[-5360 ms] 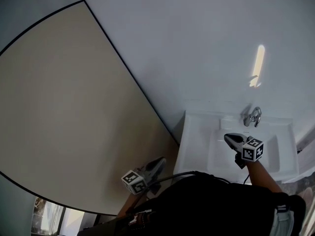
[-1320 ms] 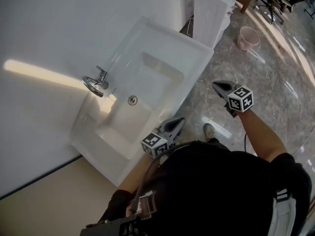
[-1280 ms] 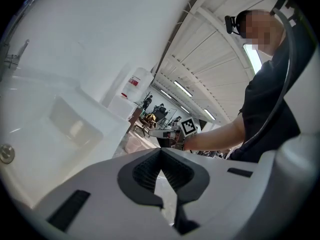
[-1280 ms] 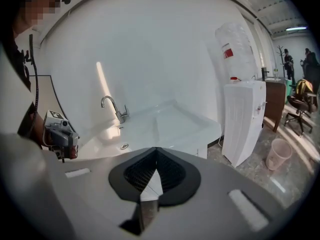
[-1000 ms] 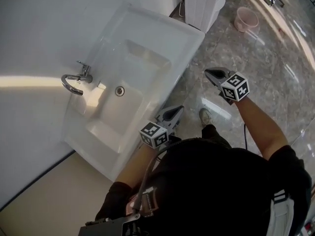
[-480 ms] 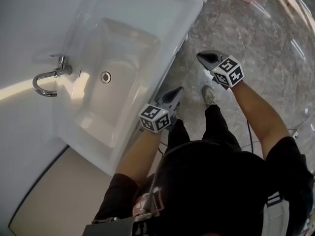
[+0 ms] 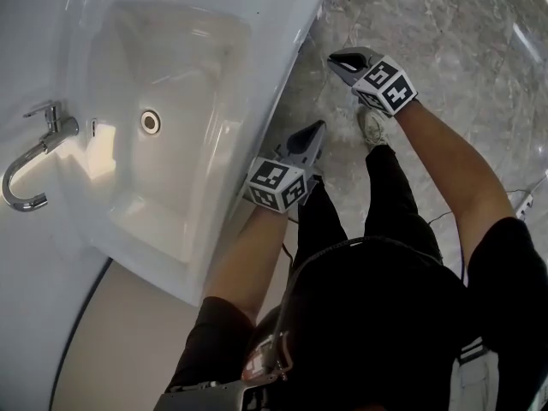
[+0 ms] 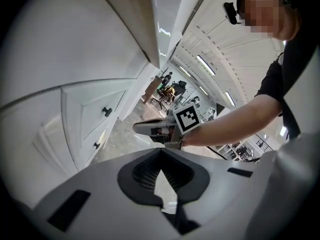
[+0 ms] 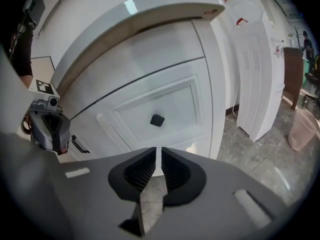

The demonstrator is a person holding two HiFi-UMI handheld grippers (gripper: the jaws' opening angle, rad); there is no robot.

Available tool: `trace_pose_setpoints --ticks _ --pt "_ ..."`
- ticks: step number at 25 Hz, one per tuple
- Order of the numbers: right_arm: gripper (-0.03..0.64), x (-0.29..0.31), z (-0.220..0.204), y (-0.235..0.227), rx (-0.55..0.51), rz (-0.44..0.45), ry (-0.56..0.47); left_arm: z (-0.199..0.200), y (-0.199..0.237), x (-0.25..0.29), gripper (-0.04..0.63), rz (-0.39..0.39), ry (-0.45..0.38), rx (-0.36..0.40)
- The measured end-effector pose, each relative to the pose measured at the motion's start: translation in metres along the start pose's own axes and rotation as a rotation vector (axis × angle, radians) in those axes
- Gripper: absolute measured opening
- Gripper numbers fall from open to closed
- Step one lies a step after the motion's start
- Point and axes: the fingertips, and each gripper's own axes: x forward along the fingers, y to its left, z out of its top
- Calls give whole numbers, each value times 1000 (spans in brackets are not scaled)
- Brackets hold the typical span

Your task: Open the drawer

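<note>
I am low in front of the cabinet (image 9: 216,91) under the sink (image 7: 265,101), both arms reaching down past its front rim toward the floor (image 7: 445,50), because what I want sits below the basin and not on top of it.

The drawer (image 9: 167,101) is shut, its framed white front flush with the cabinet face. Its small black knob (image 9: 157,120) lies almost dead ahead of my right tongs (image 7: 339,58), just above their tips in the right gripper view. That is why I hold this one out in front and tipped downward: it looks like the one to take the knob.

The right tongs are clenched to a thin slit with nothing in them. They will have to spread before they can fit round the knob, which they do not yet touch.

My left tongs (image 7: 313,132) are also clenched, tips together and empty. They hang close beside the sink rim, nearer my body, and look along the cabinet face from the side. From there I see two knobbed fronts, one above the other, so I judge the upper one is my target, though I cannot be sure. A dark bar handle (image 9: 80,144) shows further left, well apart from the knob.

The risk is pinching the small knob off-centre and slipping off it.
</note>
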Motion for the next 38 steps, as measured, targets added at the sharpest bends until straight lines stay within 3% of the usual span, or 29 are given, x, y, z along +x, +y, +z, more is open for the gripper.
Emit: trace_pose_setpoints --ticks 9,17,22,38 --pt "29 71 -62 -27 -11 31 59 -48 50 36 0 47 38 -21" --pt "84 139 -105 -53 16 76 80 -80 95 63 0 119 65 51" --pt "143 174 -112 -64 114 115 56 -98 115 65 0 143 71 36" --pt "172 216 -115 -74 100 103 90 -112 122 66 0 135 77 6"
